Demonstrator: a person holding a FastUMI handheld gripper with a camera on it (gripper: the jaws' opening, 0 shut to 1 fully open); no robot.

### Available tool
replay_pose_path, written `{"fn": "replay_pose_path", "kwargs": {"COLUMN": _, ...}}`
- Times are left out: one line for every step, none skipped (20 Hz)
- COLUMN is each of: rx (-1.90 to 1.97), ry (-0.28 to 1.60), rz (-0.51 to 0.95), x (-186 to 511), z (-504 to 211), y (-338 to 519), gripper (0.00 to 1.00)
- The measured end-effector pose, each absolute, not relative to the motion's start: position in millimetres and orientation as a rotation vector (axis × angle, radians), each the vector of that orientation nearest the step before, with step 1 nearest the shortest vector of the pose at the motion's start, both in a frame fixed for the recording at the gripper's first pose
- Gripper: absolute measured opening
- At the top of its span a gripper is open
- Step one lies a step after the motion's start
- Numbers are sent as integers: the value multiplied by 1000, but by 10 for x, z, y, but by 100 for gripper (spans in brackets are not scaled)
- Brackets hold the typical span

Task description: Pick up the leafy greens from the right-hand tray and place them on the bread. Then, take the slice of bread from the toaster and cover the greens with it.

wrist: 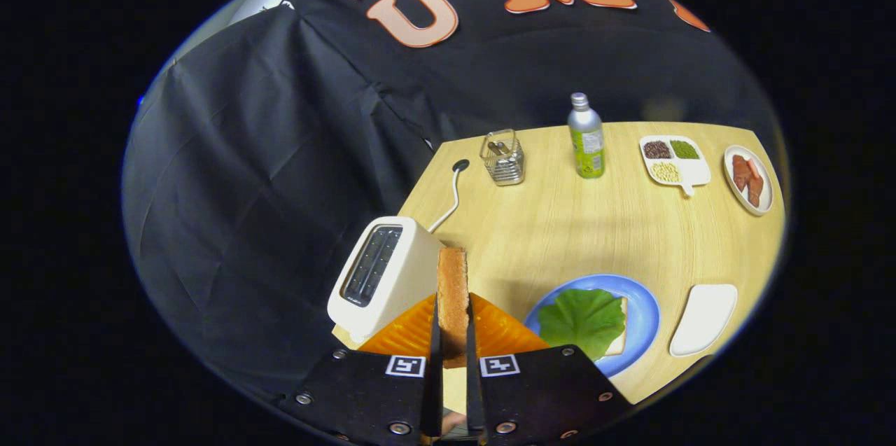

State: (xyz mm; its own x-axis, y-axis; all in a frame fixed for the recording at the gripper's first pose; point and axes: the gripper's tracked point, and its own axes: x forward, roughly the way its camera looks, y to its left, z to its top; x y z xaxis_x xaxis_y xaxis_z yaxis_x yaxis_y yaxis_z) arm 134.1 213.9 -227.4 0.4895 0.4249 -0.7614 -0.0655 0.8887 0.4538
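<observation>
My gripper (452, 323) is shut on a slice of bread (452, 292), held upright and edge-on between the two fingers, above the table. The cream toaster (381, 274) stands just to the left of the slice, its slot empty. To the right of the fingers sits a blue plate (644, 306) carrying another bread slice (619, 335), mostly covered by a green leaf (582, 320). Beyond the plate to the right lies a white tray (704, 318) with nothing on it.
At the back of the wooden table (560, 229) stand a wire holder (502, 157), a green bottle (586, 138), a divided dish of beans (673, 159) and a plate of meat slices (749, 178). The toaster's white cord (451, 197) runs to the table's back edge.
</observation>
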Motion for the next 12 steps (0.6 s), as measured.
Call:
{"fn": "replay_pose_path", "kwargs": {"rx": 405, "ry": 1025, "rz": 299, "x": 1322, "z": -2329, "y": 2062, "gripper": 14}}
{"fn": "replay_pose_path", "kwargs": {"rx": 412, "ry": 1027, "rz": 297, "x": 1309, "z": -2379, "y": 1993, "gripper": 14}}
{"fn": "replay_pose_path", "kwargs": {"rx": 425, "ry": 1026, "rz": 292, "x": 1295, "z": -2426, "y": 1930, "gripper": 14}}
{"fn": "replay_pose_path", "kwargs": {"rx": 433, "ry": 1028, "rz": 292, "x": 1274, "z": -2472, "y": 1880, "gripper": 14}}
{"fn": "replay_pose_path", "kwargs": {"rx": 443, "ry": 1028, "rz": 287, "x": 1249, "z": -2512, "y": 1825, "gripper": 14}}
{"fn": "replay_pose_path", "kwargs": {"rx": 450, "ry": 1027, "rz": 285, "x": 1236, "z": -2551, "y": 1777, "gripper": 14}}
{"fn": "replay_pose_path", "kwargs": {"rx": 456, "ry": 1028, "rz": 282, "x": 1217, "z": -2599, "y": 1748, "gripper": 14}}
{"fn": "replay_pose_path", "kwargs": {"rx": 460, "ry": 1025, "rz": 283, "x": 1199, "z": -2638, "y": 1707, "gripper": 14}}
{"fn": "replay_pose_path", "kwargs": {"rx": 463, "ry": 1025, "rz": 283, "x": 1169, "z": -2680, "y": 1659, "gripper": 14}}
{"fn": "replay_pose_path", "kwargs": {"rx": 472, "ry": 1022, "rz": 280, "x": 1158, "z": -2722, "y": 1628, "gripper": 14}}
{"fn": "replay_pose_path", "kwargs": {"rx": 481, "ry": 1026, "rz": 280, "x": 1125, "z": -2767, "y": 1599, "gripper": 14}}
{"fn": "replay_pose_path", "kwargs": {"rx": 494, "ry": 1024, "rz": 277, "x": 1110, "z": -2807, "y": 1569, "gripper": 14}}
